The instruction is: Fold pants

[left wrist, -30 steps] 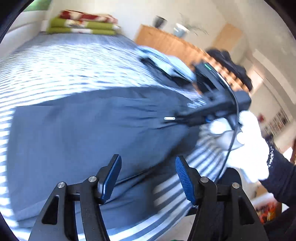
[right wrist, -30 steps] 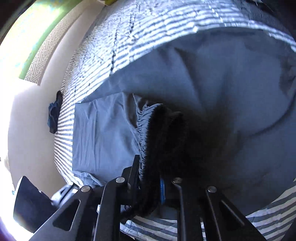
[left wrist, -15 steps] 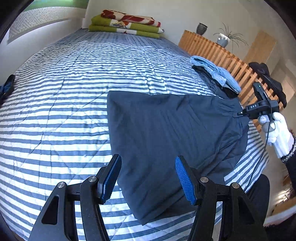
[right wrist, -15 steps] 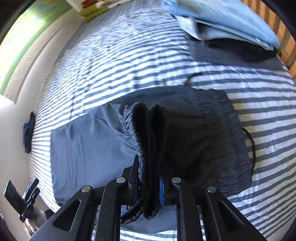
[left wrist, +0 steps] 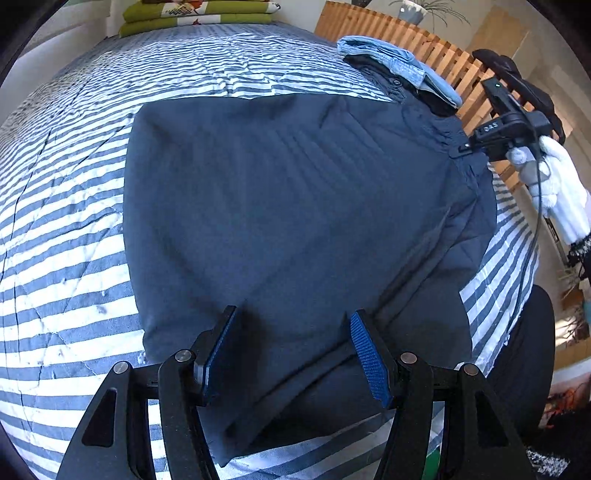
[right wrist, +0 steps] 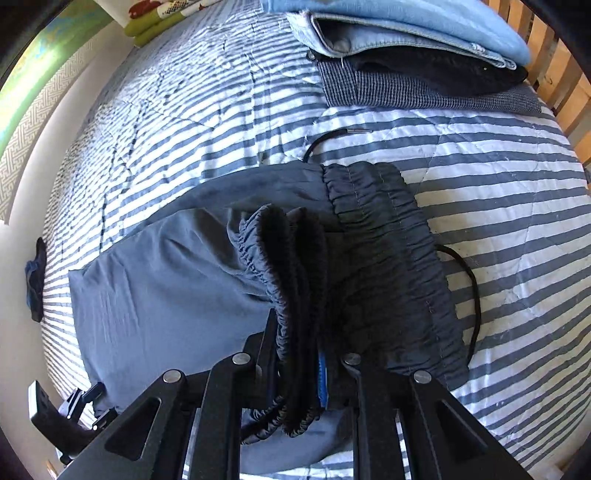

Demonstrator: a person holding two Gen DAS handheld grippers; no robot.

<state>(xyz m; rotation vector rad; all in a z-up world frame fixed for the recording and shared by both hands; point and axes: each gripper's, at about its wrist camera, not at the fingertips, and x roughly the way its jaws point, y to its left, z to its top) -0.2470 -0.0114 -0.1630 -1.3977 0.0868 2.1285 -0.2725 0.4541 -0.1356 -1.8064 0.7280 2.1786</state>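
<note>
On the striped bed [left wrist: 66, 236], one pants [left wrist: 280, 206], perhaps four stacked garments [right wrist: 406, 55].

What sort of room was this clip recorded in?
Most likely a bedroom at home. The pants lie on a bed with a striped quilt, a pile of folded clothes sits near a wooden slatted rail, and folded blankets lie at the far end.
</note>
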